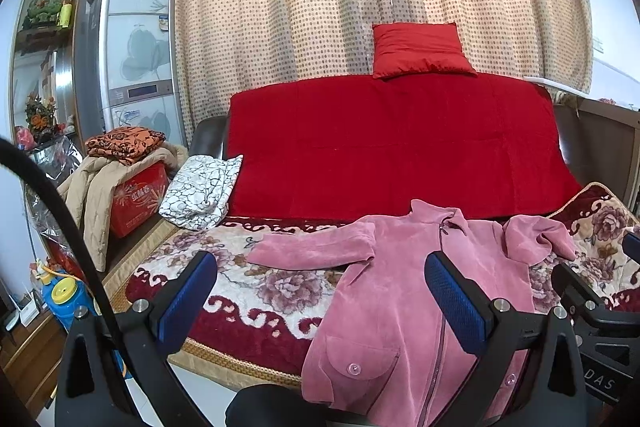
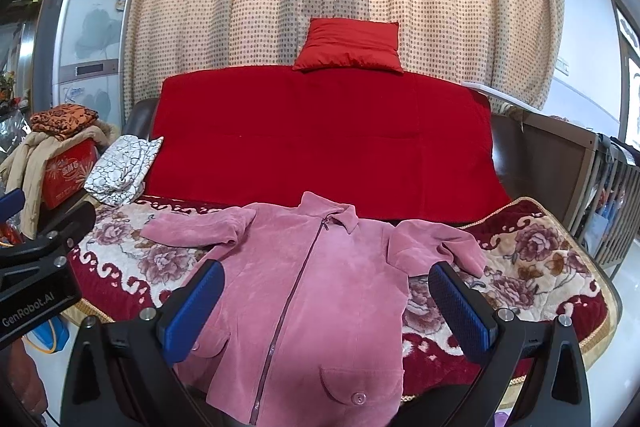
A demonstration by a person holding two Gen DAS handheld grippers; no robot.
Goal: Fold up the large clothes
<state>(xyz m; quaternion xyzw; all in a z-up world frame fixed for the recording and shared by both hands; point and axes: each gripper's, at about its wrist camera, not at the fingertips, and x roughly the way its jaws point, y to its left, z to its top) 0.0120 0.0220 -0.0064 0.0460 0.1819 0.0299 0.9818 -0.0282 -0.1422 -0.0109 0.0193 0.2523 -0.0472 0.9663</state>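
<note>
A pink zip-up jacket (image 2: pixel 324 291) lies flat, front up, on the floral sofa seat (image 2: pixel 132 259), collar toward the backrest and both sleeves spread sideways. In the left wrist view the same jacket (image 1: pixel 400 287) lies right of centre, its left sleeve stretched out. My left gripper (image 1: pixel 320 301) hovers open above the seat and the jacket's left side, holding nothing. My right gripper (image 2: pixel 326 307) stands open over the jacket's lower body, empty too. The right gripper's body (image 1: pixel 592 307) shows at the right edge of the left wrist view.
A red blanket (image 2: pixel 320 143) covers the backrest with a red cushion (image 2: pixel 350 45) on top. A white patterned cloth (image 1: pixel 202 189) lies at the seat's left end. Beside it stands a red box (image 1: pixel 138 201) with a beige coat and orange fabric. Spotted curtains hang behind.
</note>
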